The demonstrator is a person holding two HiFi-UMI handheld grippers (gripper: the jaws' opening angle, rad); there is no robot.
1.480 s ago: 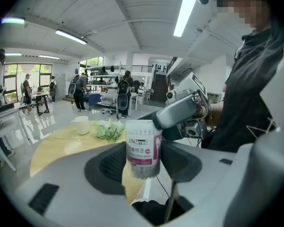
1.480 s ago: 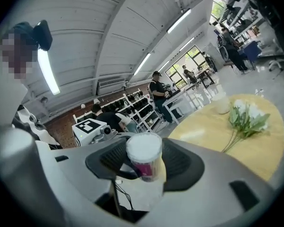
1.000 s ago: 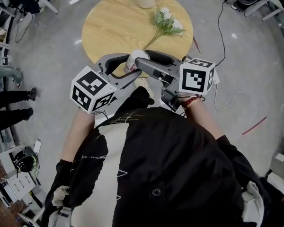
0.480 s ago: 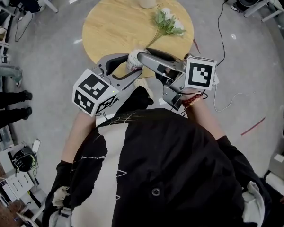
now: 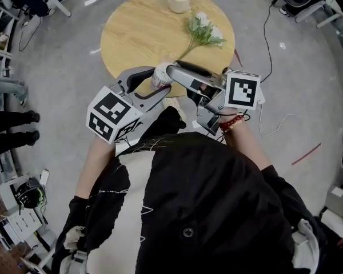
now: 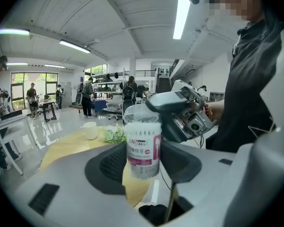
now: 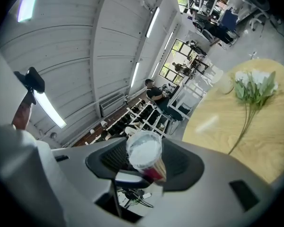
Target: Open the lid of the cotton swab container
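Clear lid (image 7: pixel 143 150) still caps the cotton swab container (image 6: pixel 143 143) pinched in my left tongs (image 6: pixel 143 167) at the table's (image 5: pixel 137 33) six o'clock; my right tongs (image 7: pixel 144 163), clamping the lid, have just rolled, so the twist looks begun.

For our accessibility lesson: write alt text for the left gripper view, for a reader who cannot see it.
A clear cylindrical plastic cotton swab container with a white-and-pink label stands clamped between the left gripper's grey jaws, the right gripper's jaws on its clear lid. Behind is a round wooden table bearing a white cup and green-and-white flowers.
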